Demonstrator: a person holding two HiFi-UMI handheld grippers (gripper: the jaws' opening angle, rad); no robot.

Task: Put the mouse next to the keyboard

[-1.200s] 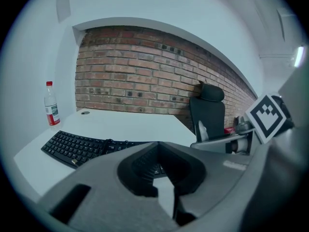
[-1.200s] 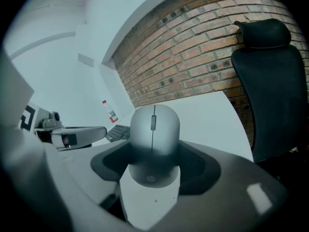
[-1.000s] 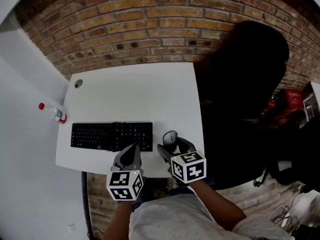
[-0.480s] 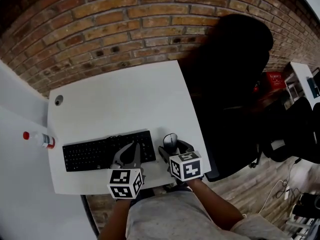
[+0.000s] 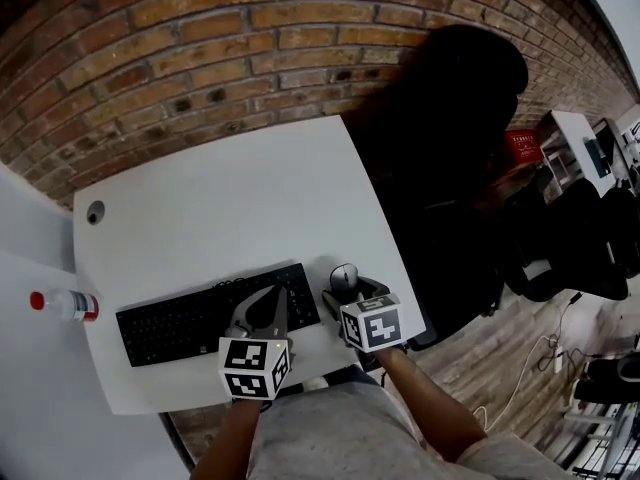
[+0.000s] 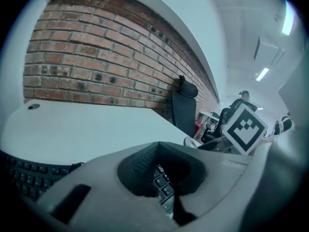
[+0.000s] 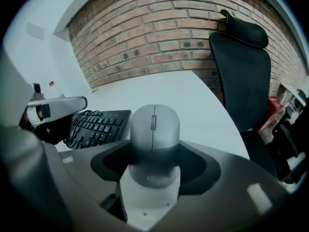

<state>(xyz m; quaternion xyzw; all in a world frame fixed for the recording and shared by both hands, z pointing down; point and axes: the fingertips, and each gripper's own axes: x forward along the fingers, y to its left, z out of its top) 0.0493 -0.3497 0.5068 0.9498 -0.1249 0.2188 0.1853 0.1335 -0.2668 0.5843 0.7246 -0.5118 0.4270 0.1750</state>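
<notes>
A grey mouse (image 5: 343,276) rests on the white desk (image 5: 230,198) just right of the black keyboard (image 5: 190,320), near the desk's front right corner. My right gripper (image 5: 346,290) reaches over the front edge, and its dark pads press both sides of the mouse (image 7: 154,127), so it is shut on it. My left gripper (image 5: 273,296) hovers over the keyboard's right end with its jaws together and nothing held. Through its narrow slit (image 6: 164,182) a few keys show. The keyboard (image 7: 96,124) lies left of the mouse in the right gripper view.
A small bottle with a red cap (image 5: 62,305) stands off the desk's left end. A black office chair (image 5: 450,118) stands right of the desk by the brick wall (image 5: 200,58). A round cable hole (image 5: 95,211) marks the far left corner.
The head camera has swung, so the desk looks shifted and turned. Both grippers and the mouse keep their places relative to the keyboard.
</notes>
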